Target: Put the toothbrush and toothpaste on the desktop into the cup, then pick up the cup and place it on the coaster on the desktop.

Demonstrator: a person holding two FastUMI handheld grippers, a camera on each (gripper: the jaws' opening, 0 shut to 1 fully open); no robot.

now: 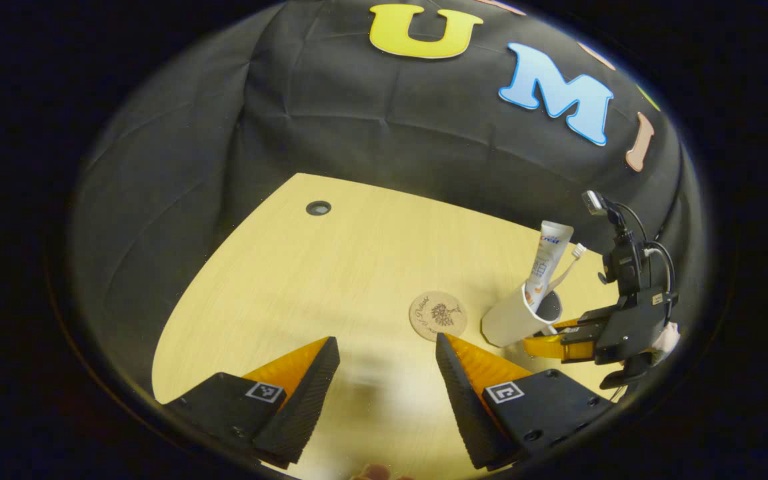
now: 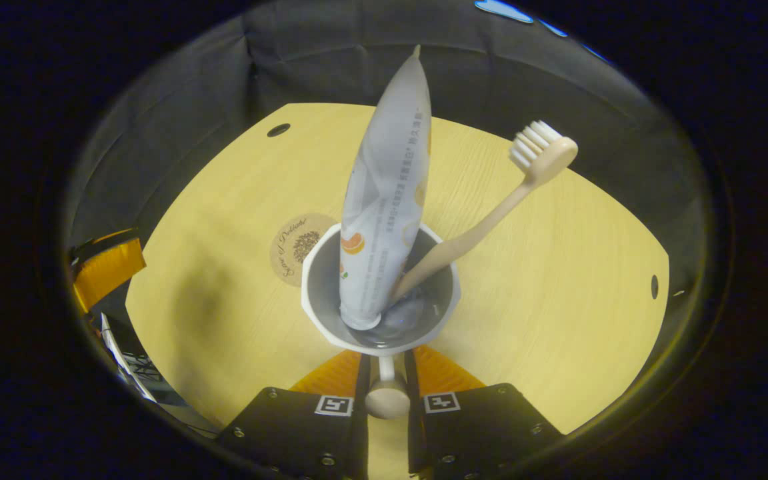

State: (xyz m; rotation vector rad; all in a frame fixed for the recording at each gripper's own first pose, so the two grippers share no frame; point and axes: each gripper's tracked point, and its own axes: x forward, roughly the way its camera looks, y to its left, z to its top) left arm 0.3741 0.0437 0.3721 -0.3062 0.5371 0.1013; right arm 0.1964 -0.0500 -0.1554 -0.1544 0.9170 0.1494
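Your right gripper (image 2: 386, 373) is clamped on the cup handle (image 2: 386, 393). Your left gripper (image 1: 387, 373) hangs spread wide, holding nothing.

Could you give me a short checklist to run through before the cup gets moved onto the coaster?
1. Toothpaste in the cup: ok, it stands inside, leaning on the rim.
2. Toothbrush in the cup: ok, handle down, bristles up.
3. Right gripper holding the cup: ok, its fingers are closed on the handle.
4. Coaster free: ok, nothing lies on it, and it sits just beside the cup.
5. Left gripper out of the way: ok, open and holding nothing, but close to the coaster.
6. Cup lifted off the table: cannot tell.
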